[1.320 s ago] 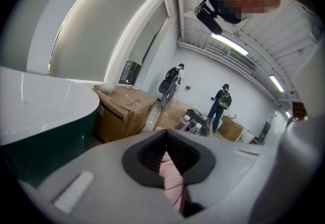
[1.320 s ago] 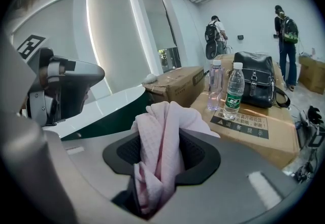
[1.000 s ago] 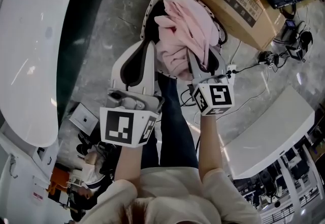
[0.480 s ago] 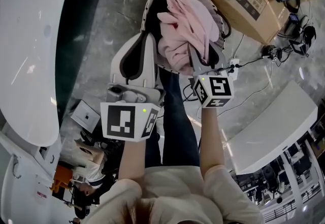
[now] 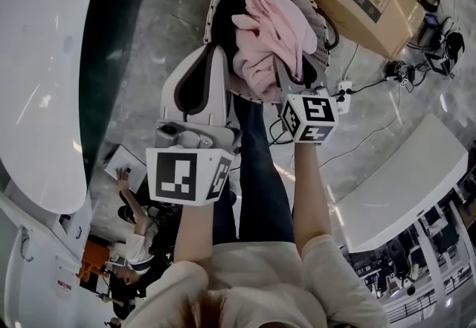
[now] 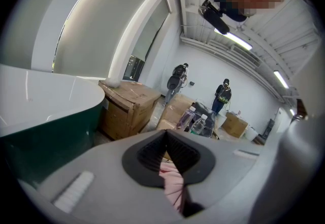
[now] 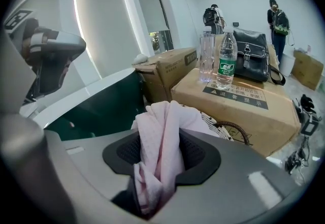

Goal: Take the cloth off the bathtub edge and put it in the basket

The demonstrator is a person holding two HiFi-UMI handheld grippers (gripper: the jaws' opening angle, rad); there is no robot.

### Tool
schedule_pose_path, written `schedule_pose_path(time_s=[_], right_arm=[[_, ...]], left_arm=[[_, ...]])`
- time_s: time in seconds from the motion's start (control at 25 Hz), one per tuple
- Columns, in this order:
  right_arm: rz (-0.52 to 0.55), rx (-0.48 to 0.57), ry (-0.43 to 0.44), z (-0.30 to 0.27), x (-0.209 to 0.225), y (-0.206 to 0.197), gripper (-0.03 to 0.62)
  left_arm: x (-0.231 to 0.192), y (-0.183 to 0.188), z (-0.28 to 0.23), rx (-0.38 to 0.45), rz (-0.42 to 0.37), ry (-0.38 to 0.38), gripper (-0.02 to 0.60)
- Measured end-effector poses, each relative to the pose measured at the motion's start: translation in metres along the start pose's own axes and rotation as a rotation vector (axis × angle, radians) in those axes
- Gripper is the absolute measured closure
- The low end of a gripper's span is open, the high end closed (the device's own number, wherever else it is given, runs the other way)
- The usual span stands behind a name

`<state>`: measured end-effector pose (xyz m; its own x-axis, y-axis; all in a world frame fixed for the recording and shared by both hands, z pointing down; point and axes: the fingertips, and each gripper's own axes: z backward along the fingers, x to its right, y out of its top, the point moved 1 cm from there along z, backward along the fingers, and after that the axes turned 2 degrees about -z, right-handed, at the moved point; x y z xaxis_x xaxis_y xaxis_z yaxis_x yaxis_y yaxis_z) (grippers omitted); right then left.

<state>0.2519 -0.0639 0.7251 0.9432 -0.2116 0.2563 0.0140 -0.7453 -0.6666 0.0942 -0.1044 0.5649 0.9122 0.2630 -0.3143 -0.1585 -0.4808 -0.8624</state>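
The right hand-held gripper (image 7: 162,153) is clamped on a bunched fold of the pink cloth (image 5: 271,33). The cloth is heaped over the mouth of the basket (image 5: 215,7), well apart from the bathtub (image 5: 44,59) — gripped, I judge, so it can be lowered inside before release. The left hand-held gripper (image 5: 214,59) hangs just beside the basket's rim, jaws together at the tips and apparently pinching nothing — pink shows only through the gap below them.
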Motion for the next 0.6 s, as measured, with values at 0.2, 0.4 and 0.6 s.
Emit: schedule_pose_path(time_s=[0.2, 0.4, 0.6], right_arm=[[0.019, -0.048, 0.006, -0.016, 0.004, -0.015, 0.43], [0.01, -0.081, 0.004, -0.031, 0.007, -0.027, 0.428], [0.007, -0.114, 0.0, -0.047, 0.009, -0.038, 0.427]], left_arm=[[0.0, -0.003, -0.002, -0.002, 0.002, 0.001, 0.534], [0.0, -0.007, -0.004, -0.007, 0.008, 0.003, 0.534], [-0.001, -0.01, -0.004, -0.013, 0.015, 0.008, 0.534]])
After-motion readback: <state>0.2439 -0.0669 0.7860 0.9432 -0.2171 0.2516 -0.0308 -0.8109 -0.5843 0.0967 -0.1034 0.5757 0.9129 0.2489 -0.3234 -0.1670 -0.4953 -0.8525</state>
